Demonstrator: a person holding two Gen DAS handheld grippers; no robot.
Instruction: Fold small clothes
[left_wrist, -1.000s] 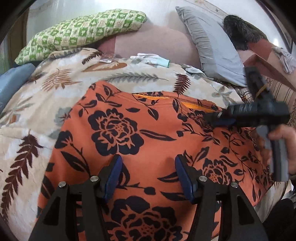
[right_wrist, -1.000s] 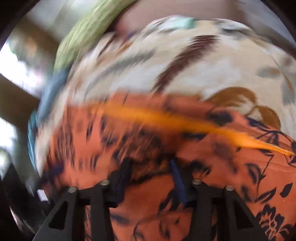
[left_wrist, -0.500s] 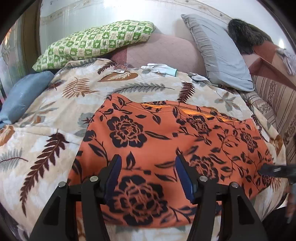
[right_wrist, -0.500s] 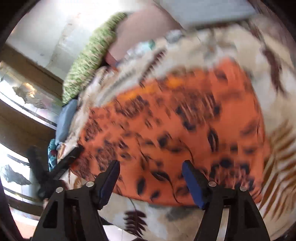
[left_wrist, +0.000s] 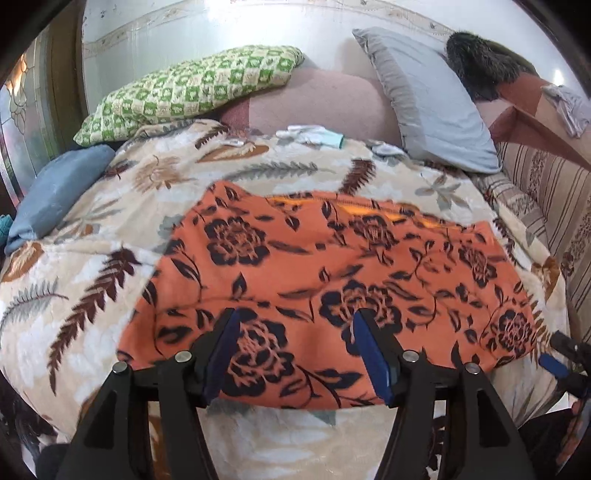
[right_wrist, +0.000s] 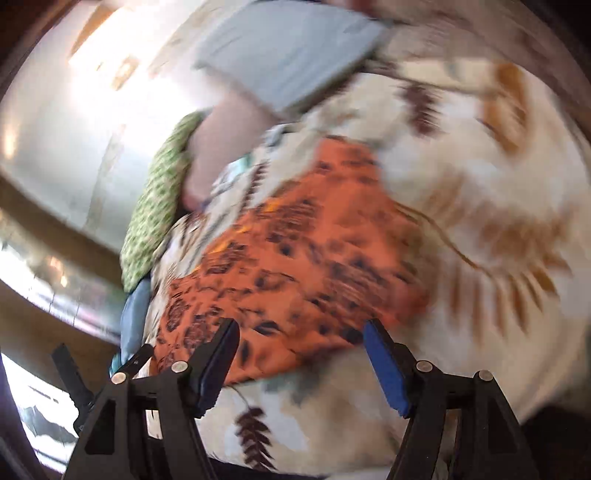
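An orange garment with a black flower print (left_wrist: 332, 280) lies spread flat on the leaf-patterned blanket (left_wrist: 110, 229). My left gripper (left_wrist: 295, 350) is open and empty, hovering above the garment's near edge. My right gripper (right_wrist: 301, 362) is open and empty, over the garment's near right corner; this view is blurred, and the garment (right_wrist: 295, 258) shows in it too. The right gripper's tip also shows at the right edge of the left wrist view (left_wrist: 565, 354). The left gripper shows at the lower left of the right wrist view (right_wrist: 103, 373).
A green checked pillow (left_wrist: 192, 88), a pink cushion (left_wrist: 321, 107) and a grey pillow (left_wrist: 428, 103) lie at the head of the bed. A blue pillow (left_wrist: 55, 192) lies at the left. Small pale clothes (left_wrist: 314, 134) lie behind the garment. A striped sofa (left_wrist: 554, 192) stands at the right.
Both grippers have pulled back from over the garment toward its near edge. The right gripper has swung out to the garment's right side and its jaws have opened wider.
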